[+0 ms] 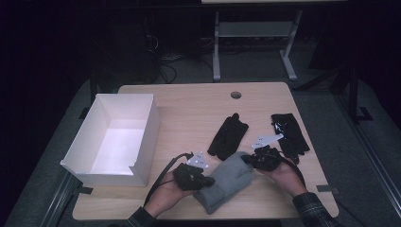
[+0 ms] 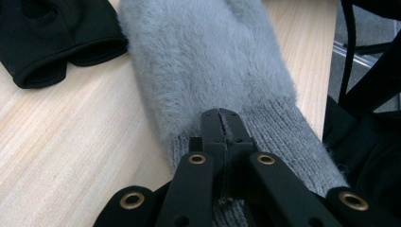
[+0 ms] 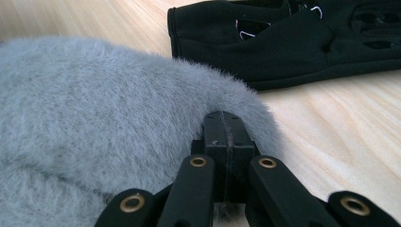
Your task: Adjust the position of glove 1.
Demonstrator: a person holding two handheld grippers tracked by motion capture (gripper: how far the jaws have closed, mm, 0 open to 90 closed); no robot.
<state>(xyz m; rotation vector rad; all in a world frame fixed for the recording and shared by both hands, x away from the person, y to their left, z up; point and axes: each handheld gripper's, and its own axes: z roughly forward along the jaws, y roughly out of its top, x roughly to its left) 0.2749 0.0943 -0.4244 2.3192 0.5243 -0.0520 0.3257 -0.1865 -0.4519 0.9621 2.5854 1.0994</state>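
L gripper (image 2: 221, 115) pinching grey mitten (image 2: 213, 56) cuff, R gripper (image 3: 226, 118) on fuzzy tip; pinched fabric hidden — jaws closed

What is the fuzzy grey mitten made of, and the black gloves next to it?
The grey mitten looks like soft, fluffy knit, maybe wool or fleece: fine hairs stand up, and its cuff is ribbed. The black gloves look like thin, smooth, matte stretch fabric with stitched hems; the exact fibre can't be told.

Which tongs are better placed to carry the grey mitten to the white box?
Left, probably. The left tongs are shut at the mitten cuff, on the side nearer the box. The right tongs are shut at its fluffy tip, farther from the box.
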